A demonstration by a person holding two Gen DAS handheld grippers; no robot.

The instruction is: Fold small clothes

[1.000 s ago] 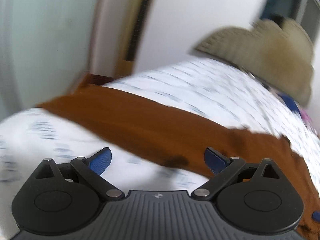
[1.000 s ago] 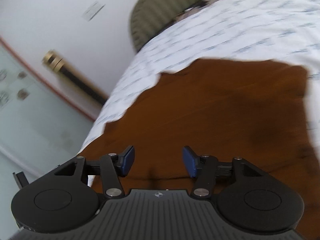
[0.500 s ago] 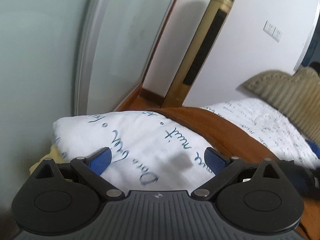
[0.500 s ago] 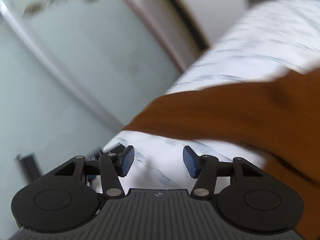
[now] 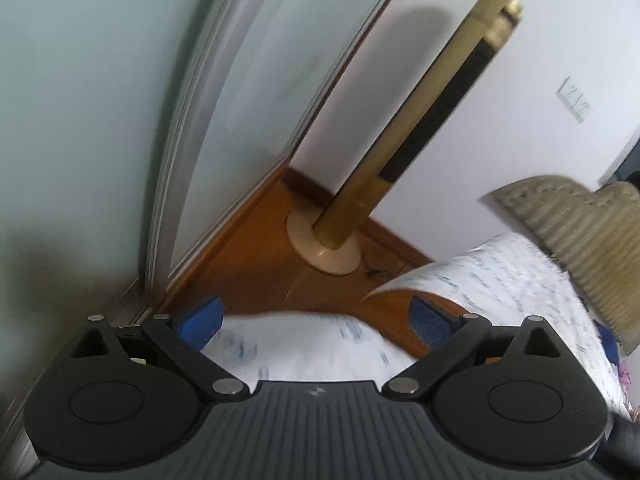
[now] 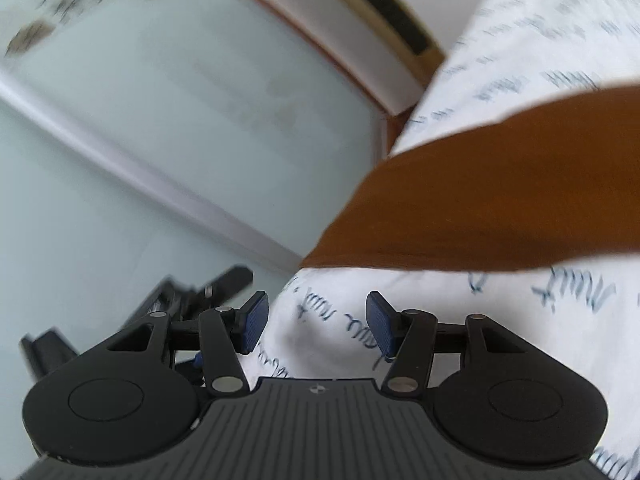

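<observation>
Left gripper (image 5: 316, 326) sits at the lower middle of its view w/ jaws spread wide and nothing between the blue pads (image 5: 200, 322) — it hangs over the corner of the bed (image 5: 304, 348), whose white sheet carries dark handwriting-style print. Just past the right pad a sliver of the brown garment (image 5: 394, 312) shows at the bed edge, apart from the pads. Beyond, upper middle, a gold tower fan (image 5: 416, 132) stands tilted in the picture on a cream round base on the wood floor (image 5: 256, 264), beside a pale glass door (image 5: 100, 100) at left; a ribbed beige cushion (image 5: 580, 228) lies at the right edge on the bed. In the right wrist view the right gripper (image 6: 314, 322) is also released, pads parted approx halfway, nothing pinched, over printed sheet (image 6: 332, 336). The brown garment (image 6: 500, 196) lies flat on the bed across the right centre — its near edge is above the pads in the frame, not touching them. Lower left, dark blurred parts of the other tool (image 6: 192, 296) show against the glass.
</observation>
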